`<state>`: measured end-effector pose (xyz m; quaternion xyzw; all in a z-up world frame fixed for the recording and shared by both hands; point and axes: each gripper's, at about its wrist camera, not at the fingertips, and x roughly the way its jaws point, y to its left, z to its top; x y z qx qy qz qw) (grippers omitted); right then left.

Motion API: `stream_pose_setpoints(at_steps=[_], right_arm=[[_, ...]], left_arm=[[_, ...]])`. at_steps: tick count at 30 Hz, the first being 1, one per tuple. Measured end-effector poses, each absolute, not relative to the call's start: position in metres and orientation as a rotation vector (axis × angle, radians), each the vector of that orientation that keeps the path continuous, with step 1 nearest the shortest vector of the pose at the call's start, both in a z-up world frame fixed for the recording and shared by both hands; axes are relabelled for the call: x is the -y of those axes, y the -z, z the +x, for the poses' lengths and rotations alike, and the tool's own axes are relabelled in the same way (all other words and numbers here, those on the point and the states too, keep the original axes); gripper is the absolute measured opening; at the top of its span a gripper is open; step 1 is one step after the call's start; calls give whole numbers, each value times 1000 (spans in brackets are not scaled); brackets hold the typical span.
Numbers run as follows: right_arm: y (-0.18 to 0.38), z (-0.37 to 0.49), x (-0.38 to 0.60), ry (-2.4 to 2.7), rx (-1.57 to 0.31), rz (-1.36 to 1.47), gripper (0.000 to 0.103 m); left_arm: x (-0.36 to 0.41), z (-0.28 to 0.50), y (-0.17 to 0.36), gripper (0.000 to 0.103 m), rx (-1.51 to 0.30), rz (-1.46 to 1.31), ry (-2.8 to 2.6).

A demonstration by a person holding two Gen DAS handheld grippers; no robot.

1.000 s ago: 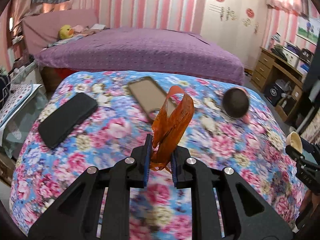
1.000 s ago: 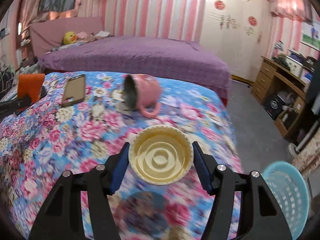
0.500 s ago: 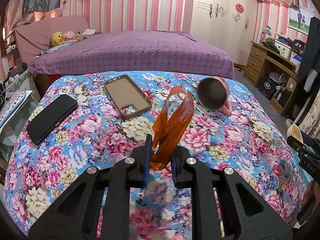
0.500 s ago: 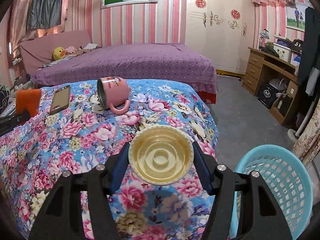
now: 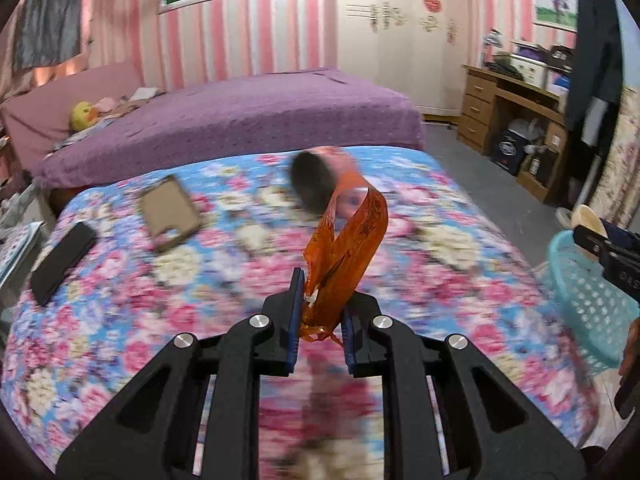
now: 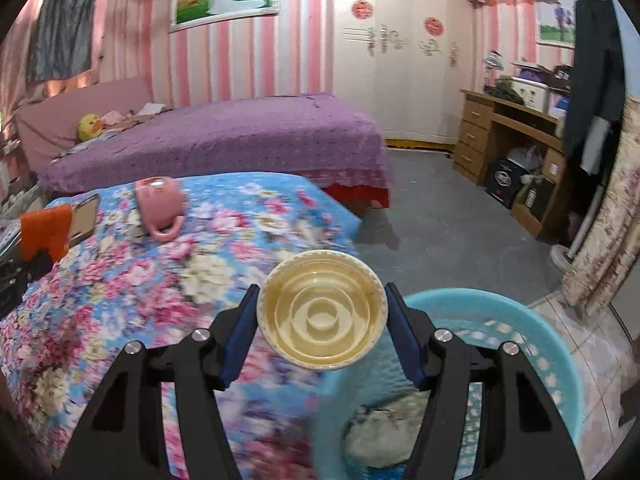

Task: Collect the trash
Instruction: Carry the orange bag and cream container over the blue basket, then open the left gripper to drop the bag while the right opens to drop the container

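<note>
So — left gripper [image 5: 320,312] pinching an orange wrapper [image 5: 346,248] over the floral bedspread [image 5: 120,300], right gripper [image 6: 322,334] clamping a yellowish plastic cup [image 6: 322,316] above the blue basket [image 6: 552,360] — white trash inside.

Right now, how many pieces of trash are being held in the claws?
2. The left claw pinches an orange wrapper above the floral bed; the right claw grips a clear plastic cup beside the blue basket. More may be hidden.

left hand-held gripper [image 5: 319,312]: clamped tight | right hand-held gripper [image 6: 322,320]: gripping (jaws set wide)
</note>
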<state>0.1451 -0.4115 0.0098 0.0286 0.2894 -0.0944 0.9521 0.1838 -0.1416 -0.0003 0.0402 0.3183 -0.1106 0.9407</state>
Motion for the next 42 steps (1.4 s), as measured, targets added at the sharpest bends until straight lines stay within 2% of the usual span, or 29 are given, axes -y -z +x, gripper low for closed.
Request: stream_pose_setpoints(at_steps=[14, 26, 28, 30, 33, 39, 42], right_arm=[[-5, 91, 526, 400, -582, 158, 61], [3, 67, 566, 459, -571, 214, 61], [4, 67, 568, 456, -569, 224, 61], [5, 68, 567, 452, -572, 225, 61], [6, 68, 567, 447, -575, 224, 61], [8, 69, 565, 447, -580, 223, 61], [10, 74, 559, 443, -588, 206, 61]], left_arm=[[309, 144, 7, 16, -660, 134, 478], [386, 120, 22, 16, -700, 148, 597], [390, 119, 23, 23, -694, 160, 596], [392, 121, 22, 49, -694, 171, 587], [384, 124, 17, 72, -676, 159, 562], [357, 134, 6, 95, -611, 176, 470], [341, 139, 3, 97, -581, 201, 415]])
